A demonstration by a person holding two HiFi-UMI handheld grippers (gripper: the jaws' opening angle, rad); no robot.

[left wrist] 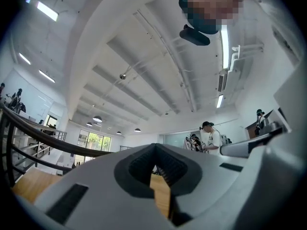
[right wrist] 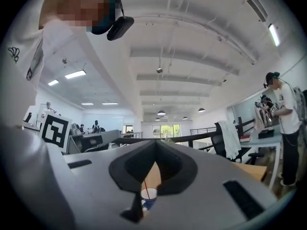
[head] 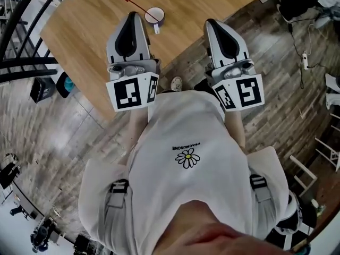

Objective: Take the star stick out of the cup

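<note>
A: Where is the star stick [head: 139,4] now?

B: It stands in the white cup [head: 154,16] on the wooden table [head: 95,31], leaning away to the left, with the red star tip well out past the rim. Nothing touches it.

A: And the tools?

B: The left gripper [head: 134,16] and the right gripper [head: 211,23] are both held close to the person's chest, side by side, short of the cup. Each has its jaws drawn together with nothing between them. The left gripper view looks mostly at the ceiling, with only a slice of table showing through the pad opening.

A: Why held like that?

B: It looks like a ready stance before reaching. The right gripper view frames the cup [right wrist: 148,195] and the thin red stick [right wrist: 145,185] through its pads, so that gripper seems the better aimed. Its jaws would need to part first.

A: Any writing?

B: The white shirt [head: 191,142] carries a small line of print above a daisy, upside down here and too small to read. The cup shows blue print, unreadable. The cubes bear only black-and-white marker squares.
</note>
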